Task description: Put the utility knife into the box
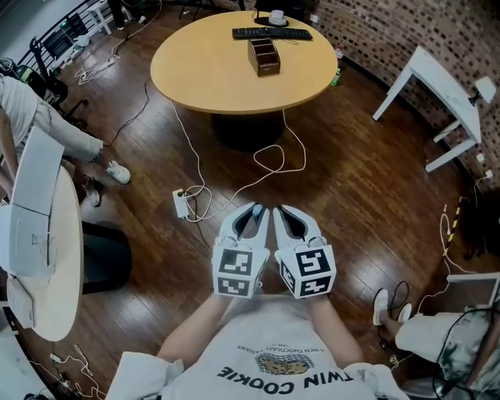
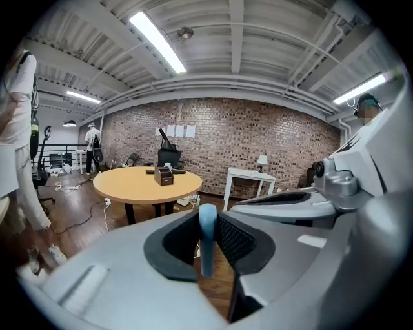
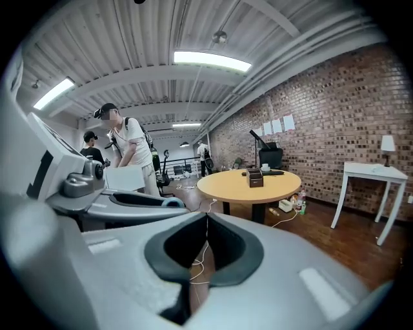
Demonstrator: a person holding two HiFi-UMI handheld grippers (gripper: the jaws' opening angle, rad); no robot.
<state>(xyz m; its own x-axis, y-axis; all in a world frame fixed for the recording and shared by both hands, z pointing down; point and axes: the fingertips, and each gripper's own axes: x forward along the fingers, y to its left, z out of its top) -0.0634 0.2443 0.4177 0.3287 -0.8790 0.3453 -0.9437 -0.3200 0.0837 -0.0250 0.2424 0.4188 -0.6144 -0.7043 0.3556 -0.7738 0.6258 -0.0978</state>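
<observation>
A blue utility knife [image 2: 207,240] stands upright between the jaws of my left gripper [image 2: 206,214], which is shut on it. In the head view both grippers are held side by side in front of the person's chest over the wooden floor, the left gripper [image 1: 251,209] beside the right gripper [image 1: 280,211]. My right gripper [image 3: 207,216] has its jaw tips together and holds nothing. The brown open box [image 1: 264,56] sits on the round wooden table [image 1: 203,78] some way ahead; the box [image 2: 164,176] also shows in the left gripper view and the box [image 3: 255,177] in the right gripper view.
A black keyboard [image 1: 271,33] and a white cup [image 1: 276,16] lie behind the box. A power strip [image 1: 182,203] and white cables [image 1: 269,160] lie on the floor ahead. A white table [image 1: 437,101] stands right, another table [image 1: 55,258] left, with people nearby.
</observation>
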